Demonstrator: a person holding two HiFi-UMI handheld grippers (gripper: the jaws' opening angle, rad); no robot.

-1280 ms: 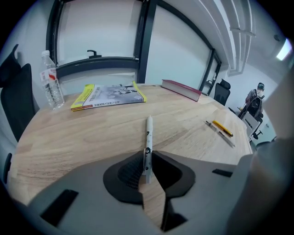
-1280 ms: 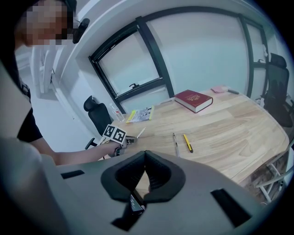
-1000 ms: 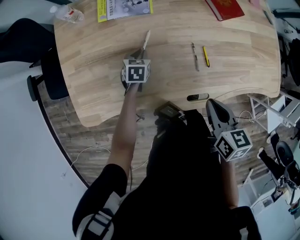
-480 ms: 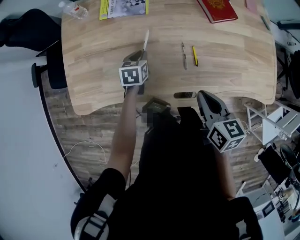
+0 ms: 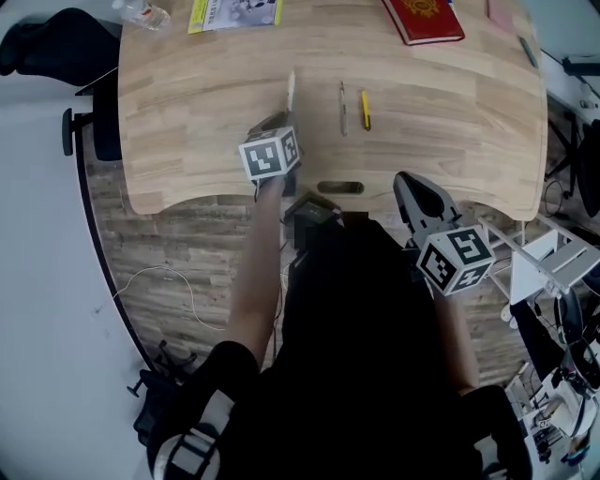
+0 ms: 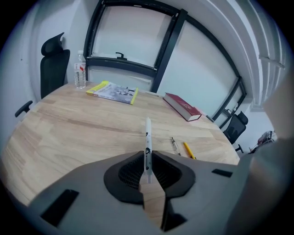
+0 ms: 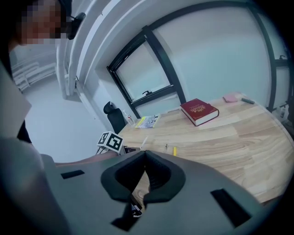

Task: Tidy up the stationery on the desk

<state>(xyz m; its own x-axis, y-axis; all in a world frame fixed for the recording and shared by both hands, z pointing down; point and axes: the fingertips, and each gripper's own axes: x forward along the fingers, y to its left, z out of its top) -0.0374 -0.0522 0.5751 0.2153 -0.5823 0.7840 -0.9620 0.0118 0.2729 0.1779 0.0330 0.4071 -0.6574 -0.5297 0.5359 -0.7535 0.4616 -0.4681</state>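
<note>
My left gripper (image 5: 283, 117) is shut on a white pen (image 5: 292, 86) and holds it just above the wooden desk (image 5: 187, 112), near the front edge. The white pen (image 6: 147, 137) sticks straight out from between the left gripper's (image 6: 148, 161) closed pads. To its right on the desk lie a grey pen (image 5: 342, 108) and a yellow pencil (image 5: 365, 110), side by side. My right gripper (image 5: 410, 183) hangs at the desk's front edge, shut with nothing in it; the right gripper (image 7: 144, 155) shows its pads pressed together.
A red book (image 5: 422, 19) lies at the back right, a yellow booklet (image 5: 234, 11) and a water bottle (image 5: 141, 13) at the back left. A dark slot (image 5: 339, 187) sits in the front edge. A black chair (image 5: 94, 122) stands left of the desk.
My left gripper has carried the white pen to the right, closer to the grey pen, and a little higher. The right gripper has also shifted right along the front edge, still shut.
</note>
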